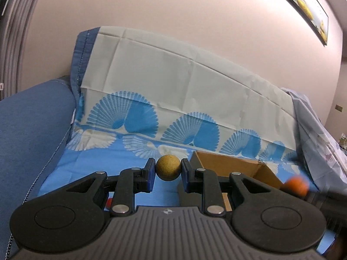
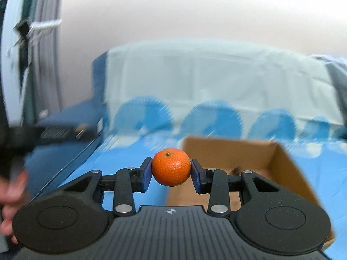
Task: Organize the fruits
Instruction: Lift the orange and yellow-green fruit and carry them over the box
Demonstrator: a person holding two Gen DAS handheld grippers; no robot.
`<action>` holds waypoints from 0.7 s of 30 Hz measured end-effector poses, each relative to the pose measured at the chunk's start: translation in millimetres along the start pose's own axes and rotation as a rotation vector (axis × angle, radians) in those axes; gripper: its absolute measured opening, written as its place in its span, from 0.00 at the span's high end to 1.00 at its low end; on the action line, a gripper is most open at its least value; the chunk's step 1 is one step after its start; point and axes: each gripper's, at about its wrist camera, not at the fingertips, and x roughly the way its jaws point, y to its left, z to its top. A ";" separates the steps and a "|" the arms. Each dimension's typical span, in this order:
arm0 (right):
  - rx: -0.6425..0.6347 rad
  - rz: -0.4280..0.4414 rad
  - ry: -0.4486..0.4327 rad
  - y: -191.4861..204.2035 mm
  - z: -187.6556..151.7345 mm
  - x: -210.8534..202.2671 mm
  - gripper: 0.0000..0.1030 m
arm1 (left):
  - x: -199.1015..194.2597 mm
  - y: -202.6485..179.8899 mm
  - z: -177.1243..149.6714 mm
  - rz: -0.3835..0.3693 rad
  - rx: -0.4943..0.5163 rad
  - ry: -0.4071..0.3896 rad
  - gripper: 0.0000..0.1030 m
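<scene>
The orange (image 2: 171, 167) sits pinched between the pads of the right hand-held gripper (image 2: 171, 171), lifted just beside the open cardboard box (image 2: 279, 164), probably to be dropped in. The left hand-held gripper (image 1: 168, 169) clamps a tan, rough-skinned round fruit (image 1: 168, 168) above the blue bedsheet (image 1: 91, 166), near the same box, likely headed there too.

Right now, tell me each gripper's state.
Left gripper: closed on the yellow fruit.
Right gripper: closed on the orange.
</scene>
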 end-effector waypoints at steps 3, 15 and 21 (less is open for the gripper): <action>0.007 -0.045 -0.050 -42.8 12.3 -0.7 0.62 | 8.0 -8.9 -5.7 -0.018 0.027 0.010 0.73; 0.142 -0.244 -0.086 -162.1 2.5 6.9 0.62 | 48.2 -53.1 -38.1 -0.079 0.163 0.062 0.73; 0.176 -0.275 -0.064 -176.4 -6.0 16.4 0.62 | 63.2 -64.7 -47.3 -0.104 0.195 0.070 0.73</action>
